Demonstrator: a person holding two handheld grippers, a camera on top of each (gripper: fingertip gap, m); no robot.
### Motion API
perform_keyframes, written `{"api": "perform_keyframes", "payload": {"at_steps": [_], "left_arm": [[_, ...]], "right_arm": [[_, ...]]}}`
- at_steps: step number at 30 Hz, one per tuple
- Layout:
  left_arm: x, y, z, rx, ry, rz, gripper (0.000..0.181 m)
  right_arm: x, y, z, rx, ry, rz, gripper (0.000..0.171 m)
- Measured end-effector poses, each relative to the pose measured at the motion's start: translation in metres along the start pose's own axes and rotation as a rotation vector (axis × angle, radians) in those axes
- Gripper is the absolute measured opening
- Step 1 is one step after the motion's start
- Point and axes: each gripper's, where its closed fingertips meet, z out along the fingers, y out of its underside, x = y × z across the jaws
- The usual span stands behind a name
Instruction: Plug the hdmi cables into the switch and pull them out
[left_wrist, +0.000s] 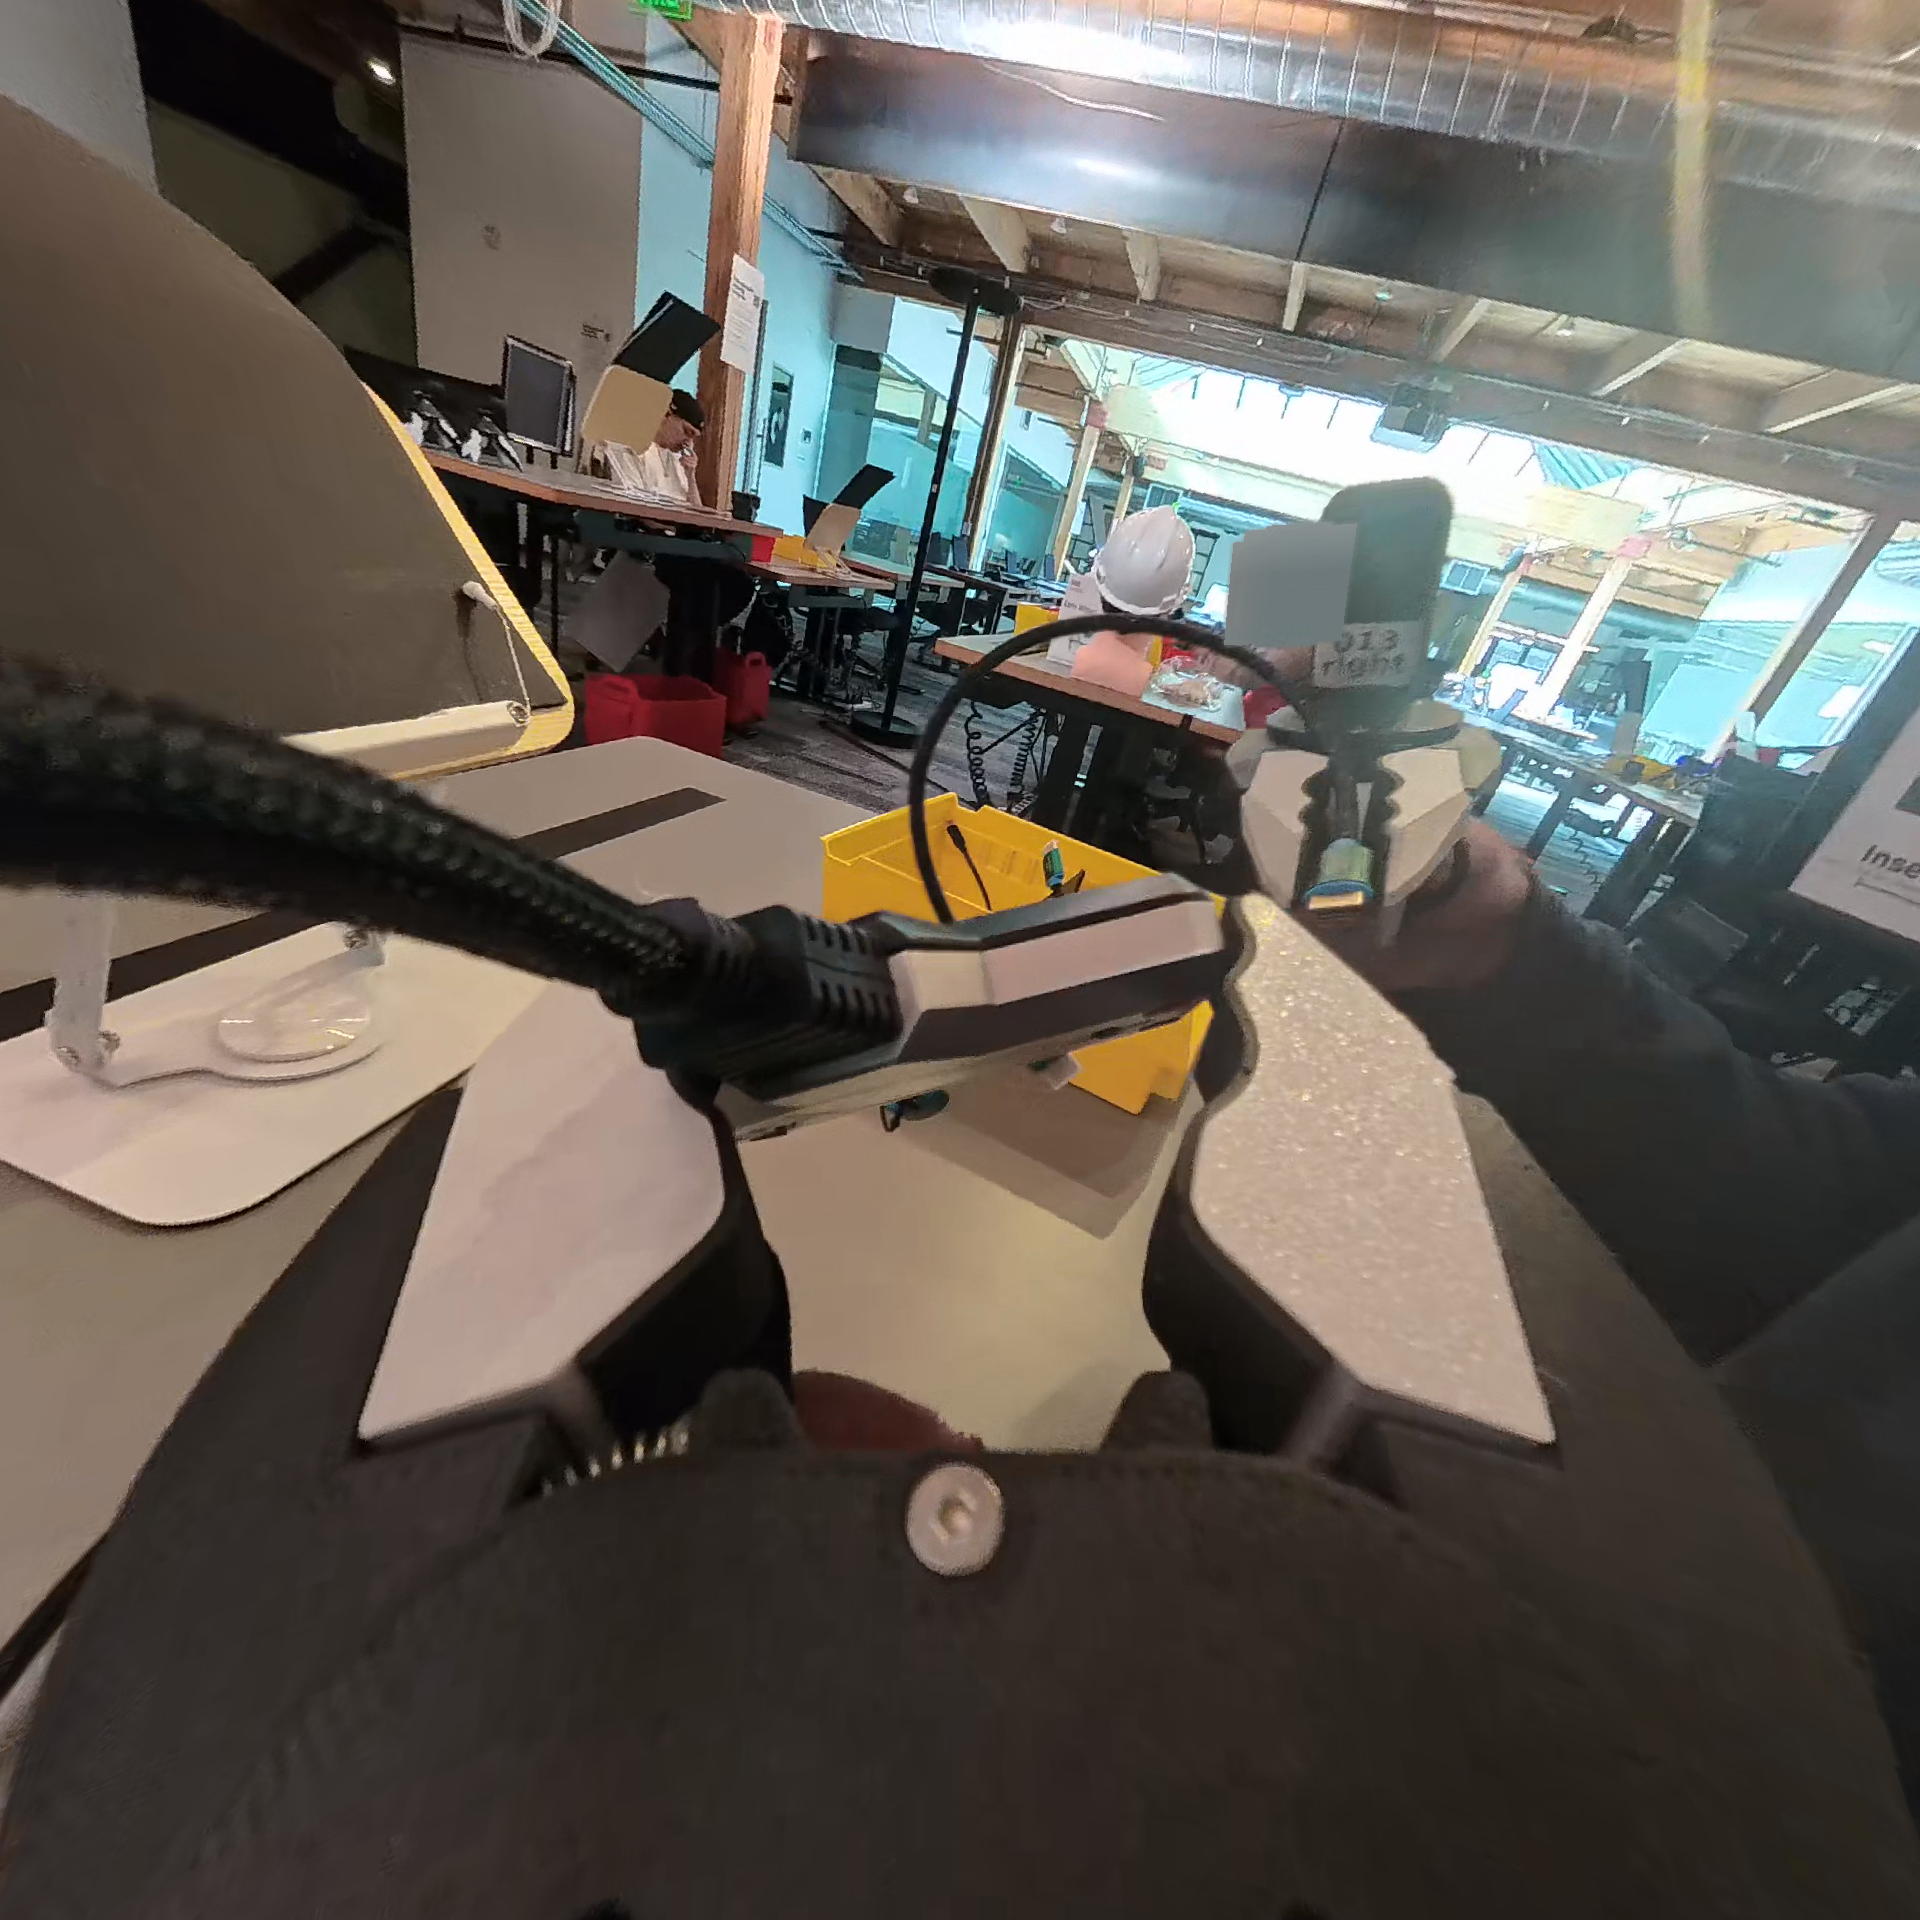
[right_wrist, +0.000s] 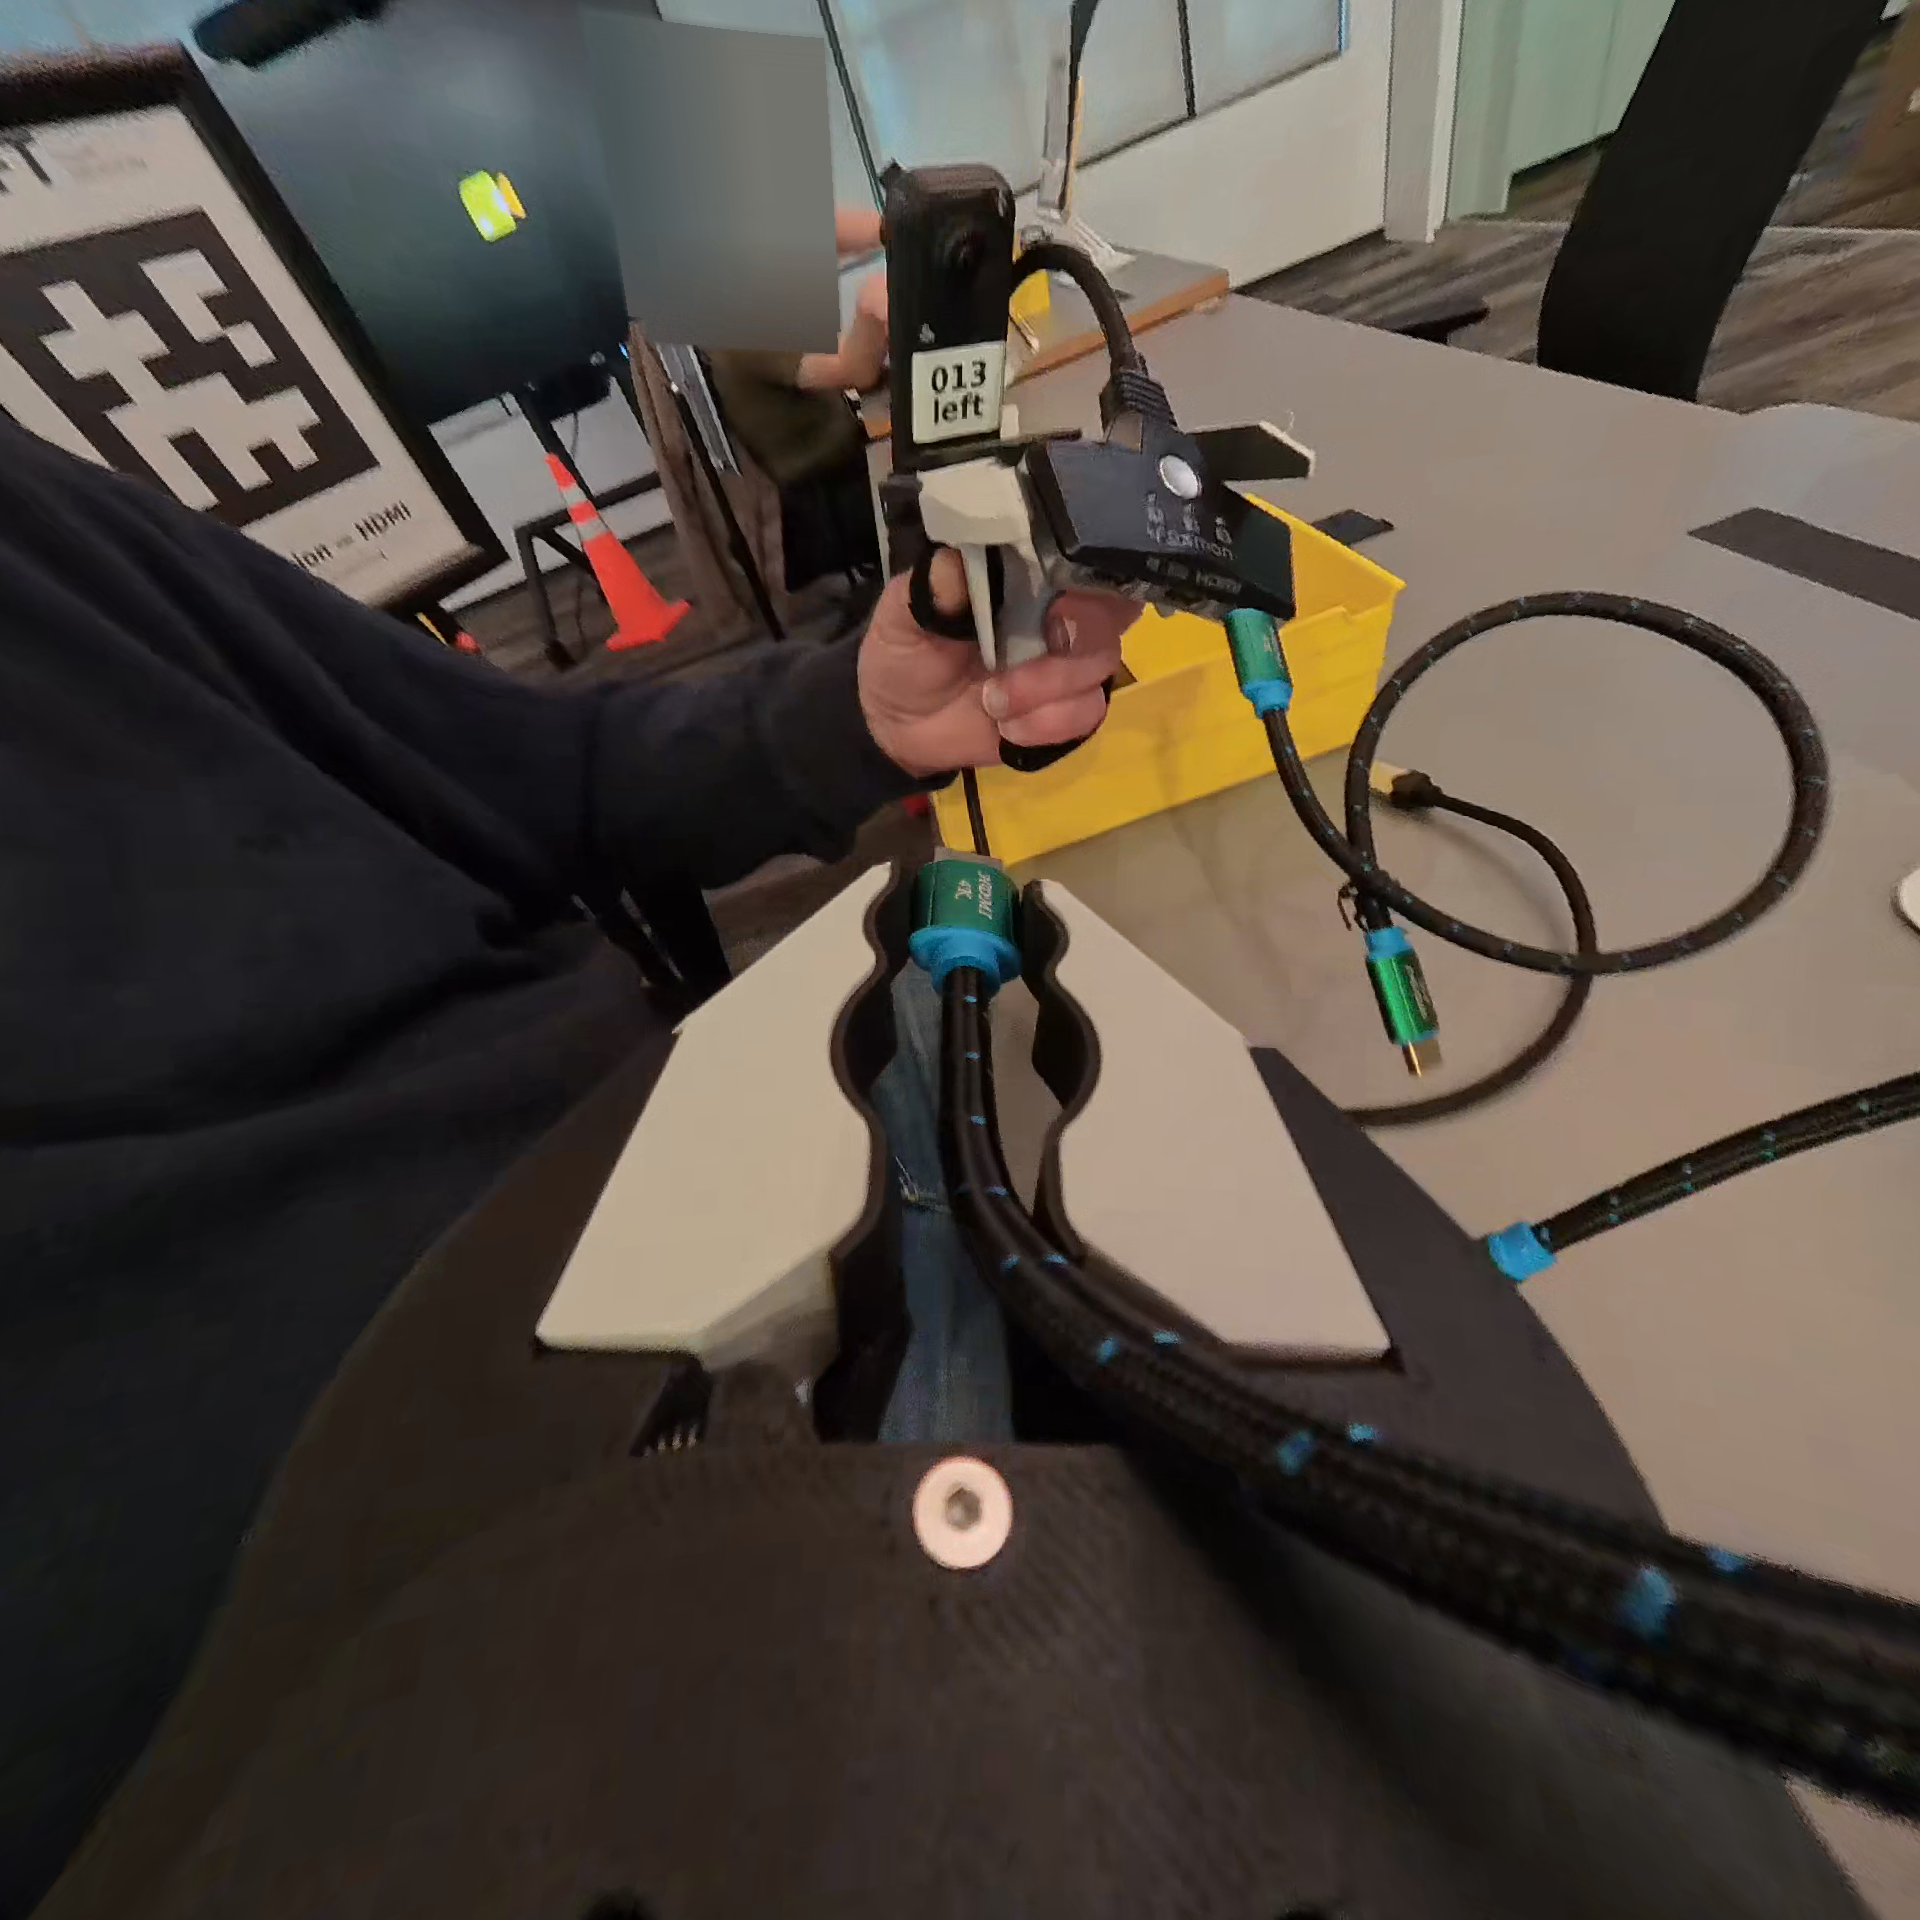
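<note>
The right gripper (right_wrist: 964, 914) is clamped on a green metal HDMI plug (right_wrist: 958, 896), its scalloped black finger edges closed on the plug body just above the blue collar so the connector tip points forward, and the braided black cable (right_wrist: 1195, 1340) with blue flecks trails back between the pale fingers. Beyond it, raised above the grey table (right_wrist: 1621, 436), the left gripper (left_wrist: 966, 1013) pinches the switch (left_wrist: 1039, 971), a flat, angular black-and-silver box, by its sides, probably to steady it and keep its port face open to the approaching plug. A thick woven lead (left_wrist: 364, 831) leaves its rear, and one green-plugged cable (right_wrist: 1259, 660) already hangs from a port, its loose end (right_wrist: 1405, 1003) coiled on the table. Behind stands a yellow plastic bin (right_wrist: 1226, 727).
</note>
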Motion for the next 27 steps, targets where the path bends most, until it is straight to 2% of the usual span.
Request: {"api": "perform_keyframes", "payload": {"at_steps": [8,13,17,22,25,27], "left_arm": [[-0.014,0.000,-0.008,-0.001,-0.040,-0.011,0.091],[-0.019,0.005,-0.008,-0.013,-0.045,-0.032,0.091],[-0.020,0.008,-0.007,-0.021,-0.044,-0.040,0.091],[-0.021,0.012,-0.005,-0.033,-0.039,-0.056,0.091],[-0.022,0.014,-0.005,-0.039,-0.039,-0.063,0.091],[-0.023,0.015,-0.005,-0.041,-0.039,-0.070,0.091]], "right_arm": [[0.011,0.014,-0.070,-0.114,0.171,0.054,0.019],[0.022,0.012,-0.133,-0.038,0.325,0.175,0.019],[0.043,0.035,-0.170,0.009,0.422,0.309,0.019],[0.077,0.092,-0.189,-0.032,0.532,0.488,0.019],[0.088,0.109,-0.193,0.000,0.536,0.564,0.016],[0.088,0.117,-0.195,-0.038,0.569,0.568,0.014]]}}
